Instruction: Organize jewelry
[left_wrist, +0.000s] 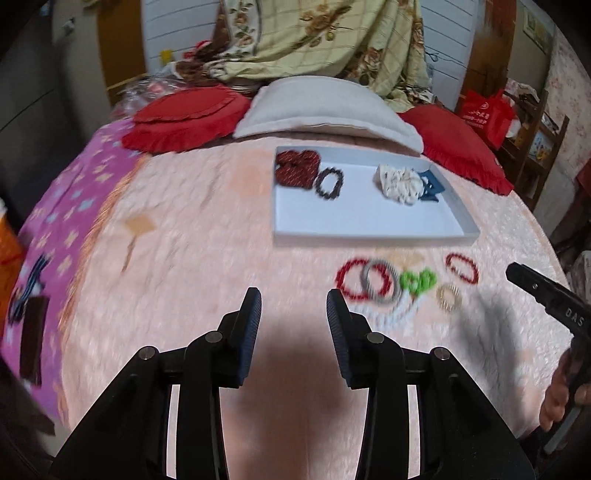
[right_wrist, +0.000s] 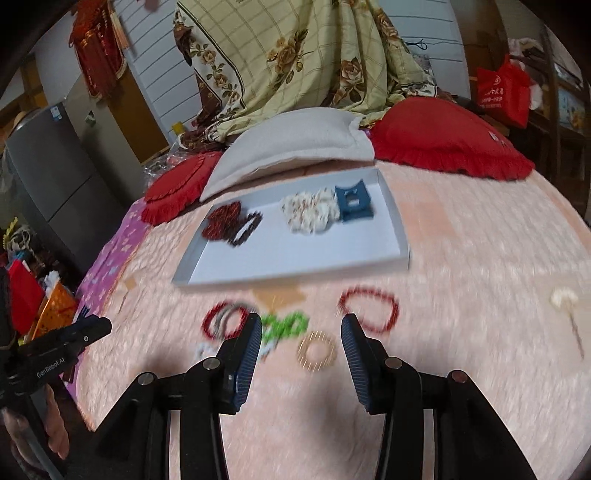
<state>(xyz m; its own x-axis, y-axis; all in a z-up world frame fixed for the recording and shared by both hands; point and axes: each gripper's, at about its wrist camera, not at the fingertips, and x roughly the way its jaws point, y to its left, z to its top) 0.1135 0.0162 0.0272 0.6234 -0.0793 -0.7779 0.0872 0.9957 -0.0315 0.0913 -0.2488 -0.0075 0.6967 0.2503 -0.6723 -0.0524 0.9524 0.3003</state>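
Observation:
A white tray (left_wrist: 369, 225) (right_wrist: 295, 262) lies on the pink bedspread and holds a dark red scrunchie (left_wrist: 297, 168), a dark bead bracelet (left_wrist: 328, 183), a cream scrunchie (left_wrist: 399, 182) and a blue hair claw (left_wrist: 430, 186). In front of the tray lie a red bead bracelet (left_wrist: 347, 278), a grey ring (left_wrist: 380, 286), a green piece (left_wrist: 417, 281), a gold ring (right_wrist: 317, 350) and another red bracelet (right_wrist: 369, 308). My left gripper (left_wrist: 293, 312) is open and empty, left of the loose pieces. My right gripper (right_wrist: 301, 339) is open and empty above the gold ring.
Red cushions (left_wrist: 184, 118) (right_wrist: 450, 140), a grey pillow (left_wrist: 325, 107) and a floral quilt (right_wrist: 295, 66) lie behind the tray. A cream flower hairpin (right_wrist: 565, 299) rests at the right. A red bag (right_wrist: 502, 92) and shelves stand beyond the bed.

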